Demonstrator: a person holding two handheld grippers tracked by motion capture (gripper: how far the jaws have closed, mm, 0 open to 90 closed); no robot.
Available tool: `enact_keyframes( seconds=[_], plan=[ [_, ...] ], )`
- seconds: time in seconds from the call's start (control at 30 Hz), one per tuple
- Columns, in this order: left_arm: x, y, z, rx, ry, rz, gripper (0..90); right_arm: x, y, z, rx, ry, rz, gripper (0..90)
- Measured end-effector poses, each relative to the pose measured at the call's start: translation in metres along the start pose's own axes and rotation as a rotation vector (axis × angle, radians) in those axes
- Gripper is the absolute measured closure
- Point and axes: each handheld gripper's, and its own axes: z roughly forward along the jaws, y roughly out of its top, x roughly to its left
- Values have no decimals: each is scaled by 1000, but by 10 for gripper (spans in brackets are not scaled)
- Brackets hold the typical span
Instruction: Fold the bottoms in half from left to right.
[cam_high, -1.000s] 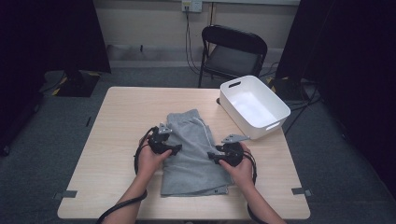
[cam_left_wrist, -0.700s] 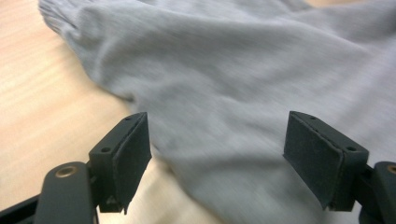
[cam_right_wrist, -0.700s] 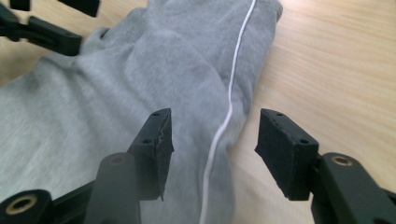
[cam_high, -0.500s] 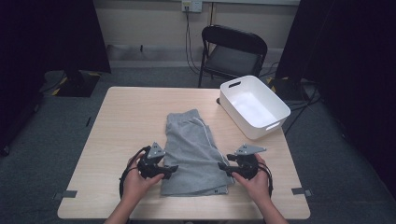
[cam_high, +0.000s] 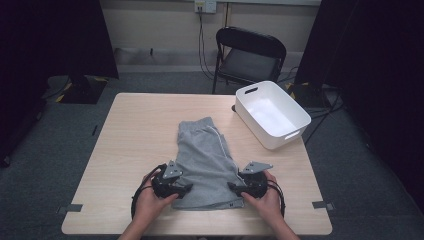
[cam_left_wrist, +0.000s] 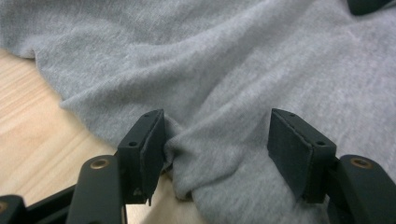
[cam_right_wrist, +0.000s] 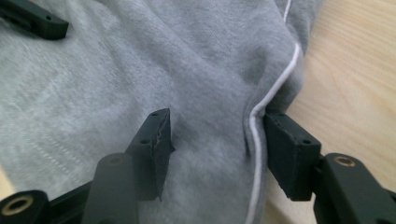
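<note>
Grey shorts (cam_high: 207, 160) with white side piping lie flat on the wooden table (cam_high: 135, 130), waistband away from me. My left gripper (cam_high: 189, 189) sits at the near left corner of the shorts. In the left gripper view its jaws (cam_left_wrist: 217, 135) straddle a raised fold of grey cloth (cam_left_wrist: 233, 70). They have just been closing; one pad touches the fold, the other stands clear. My right gripper (cam_high: 231, 186) is at the near right edge. In the right gripper view it (cam_right_wrist: 215, 135) is open over the piped edge (cam_right_wrist: 254, 121), with cloth between the pads.
A white plastic bin (cam_high: 272, 114) stands at the far right of the table, near the shorts' waistband. A black folding chair (cam_high: 250, 55) is behind the table. The near table edge (cam_high: 200, 232) is just below both hands. Bare wood lies to the left.
Both hands have moved from the middle of the shorts toward me, down to the hem corners. The left jaws have narrowed around a fold of cloth.
</note>
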Motion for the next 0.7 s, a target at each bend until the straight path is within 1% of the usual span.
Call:
enact_keyframes(
  seconds=[0.03, 0.13, 0.17, 0.33, 0.4, 0.43, 0.47, 0.5, 0.53, 0.57, 0.6, 0.63, 0.7],
  plan=[
    [2, 1, 1, -4, 2, 8, 371, 0, 1, 2, 3, -4, -3, 444],
    [9, 3, 7, -30, 6, 0, 371, -4, 4, 8, -10, -13, 6, 444],
    [12, 4, 10, -35, 9, -9, 371, -5, 5, 11, -15, -15, 7, 445],
    [29, 14, 20, -29, 29, -14, 371, -17, 18, 23, -9, -40, 13, 445],
    [35, 17, 24, -31, 39, -23, 370, -22, 24, 29, -6, -52, 20, 445],
    [38, 18, 25, -30, 42, -35, 370, -25, 27, 32, -3, -56, 28, 444],
    [39, 19, 25, -21, 47, -42, 370, -27, 30, 34, -1, -57, 35, 439],
    [40, 20, 24, -15, 52, -46, 367, -28, 31, 36, 3, -59, 45, 429],
    [39, 21, 21, 2, 62, -54, 358, -29, 32, 35, -1, -54, 53, 417],
    [38, 21, 19, 5, 67, -60, 327, -29, 32, 32, -15, -38, 66, 418],
    [36, 20, 15, 5, 62, -54, 302, -28, 31, 29, -22, -35, 68, 418],
    [32, 19, 10, -5, 53, -46, 306, -27, 30, 25, -26, -31, 65, 418],
    [28, 18, 1, -9, 49, -32, 318, -26, 27, 13, -43, -28, 60, 415]
  ],
)
